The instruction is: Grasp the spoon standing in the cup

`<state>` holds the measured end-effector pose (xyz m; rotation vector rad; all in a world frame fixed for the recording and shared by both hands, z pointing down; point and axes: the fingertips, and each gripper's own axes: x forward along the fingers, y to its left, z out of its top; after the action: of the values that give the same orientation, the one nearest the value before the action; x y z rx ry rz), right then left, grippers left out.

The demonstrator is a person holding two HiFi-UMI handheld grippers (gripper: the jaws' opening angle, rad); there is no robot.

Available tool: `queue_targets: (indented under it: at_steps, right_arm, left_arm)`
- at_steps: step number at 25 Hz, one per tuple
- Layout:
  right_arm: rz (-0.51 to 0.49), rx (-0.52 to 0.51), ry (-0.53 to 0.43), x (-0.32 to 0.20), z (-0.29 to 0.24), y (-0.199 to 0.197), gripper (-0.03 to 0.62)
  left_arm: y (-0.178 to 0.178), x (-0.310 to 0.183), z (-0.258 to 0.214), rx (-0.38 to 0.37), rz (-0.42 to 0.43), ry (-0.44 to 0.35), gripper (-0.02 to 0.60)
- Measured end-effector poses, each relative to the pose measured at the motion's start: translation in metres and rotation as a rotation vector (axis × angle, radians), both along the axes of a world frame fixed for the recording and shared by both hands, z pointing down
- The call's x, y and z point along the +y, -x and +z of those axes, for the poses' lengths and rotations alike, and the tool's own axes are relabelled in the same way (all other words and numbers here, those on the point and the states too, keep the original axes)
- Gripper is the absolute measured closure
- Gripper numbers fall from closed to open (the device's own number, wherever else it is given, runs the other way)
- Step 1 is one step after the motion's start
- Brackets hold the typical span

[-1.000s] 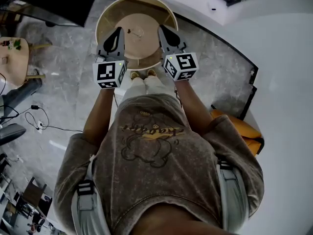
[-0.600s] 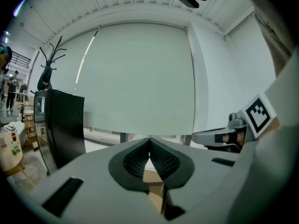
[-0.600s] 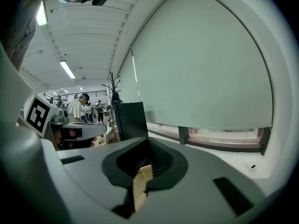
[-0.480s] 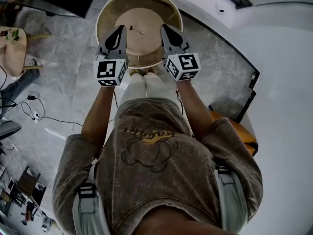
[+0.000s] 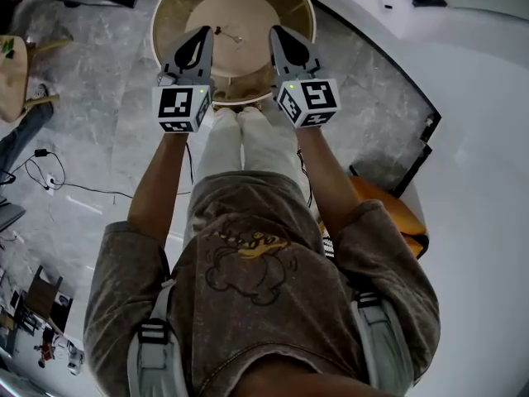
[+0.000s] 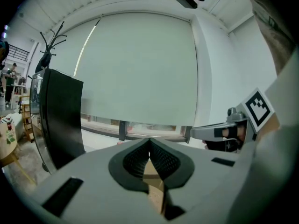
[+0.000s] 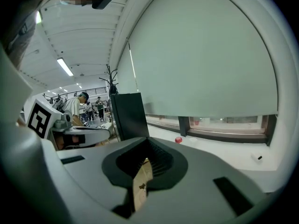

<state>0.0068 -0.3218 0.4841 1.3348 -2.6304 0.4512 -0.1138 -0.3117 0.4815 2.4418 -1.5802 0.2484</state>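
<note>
A round wooden table [image 5: 178,7] stands just ahead of me, below both grippers. On its top sits a small pale cup with a thin spoon [image 5: 229,34]; it is too small to make out any detail. My left gripper [image 5: 202,33] and right gripper [image 5: 278,33] hover side by side above the table's near edge, one on each side of the cup, and both are shut on nothing. In the left gripper view the jaws [image 6: 149,149] meet tip to tip, and in the right gripper view they [image 7: 148,158] do the same. Neither gripper view shows the cup.
An orange chair [image 5: 390,212] stands at my right and cables [image 5: 58,184] lie on the marble floor at my left. A black panel [image 6: 58,120] with a coat rack [image 6: 49,45] stands before a blinded window [image 6: 140,69]. People stand far off [image 7: 77,106].
The table has come closer and higher in the head view. Both grippers have kept their spacing and stayed shut.
</note>
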Motion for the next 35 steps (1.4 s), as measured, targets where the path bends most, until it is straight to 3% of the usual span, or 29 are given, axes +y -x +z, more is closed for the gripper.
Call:
queue_targets:
  at_steps: [16,20,22,24,27,35]
  right_arm:
    - [-0.023,0.029,0.052,-0.023,0.093,0.008,0.576]
    - [-0.014,0.029,0.062,-0.023,0.103,0.008,0.576]
    - [-0.013,0.028,0.067,-0.022,0.106,0.009,0.576]
    - [-0.011,0.027,0.074,-0.019,0.109,0.01,0.576]
    - [-0.01,0.02,0.083,-0.015,0.112,0.012,0.576]
    - [-0.004,0.016,0.098,-0.006,0.119,0.009,0.576]
  left_arm:
    - [0.001,-0.019,0.107,0.028,0.01,0.069,0.565]
    - [-0.003,-0.018,0.12,0.024,0.051,0.083,0.561]
    - [-0.003,-0.018,0.125,0.029,0.06,0.089,0.527]
    - [-0.002,-0.017,0.127,0.047,0.063,0.089,0.441]
    - [0.001,-0.015,0.128,0.067,0.053,0.078,0.363]
    - [0.001,-0.01,0.157,0.1,0.044,0.168,0.357]
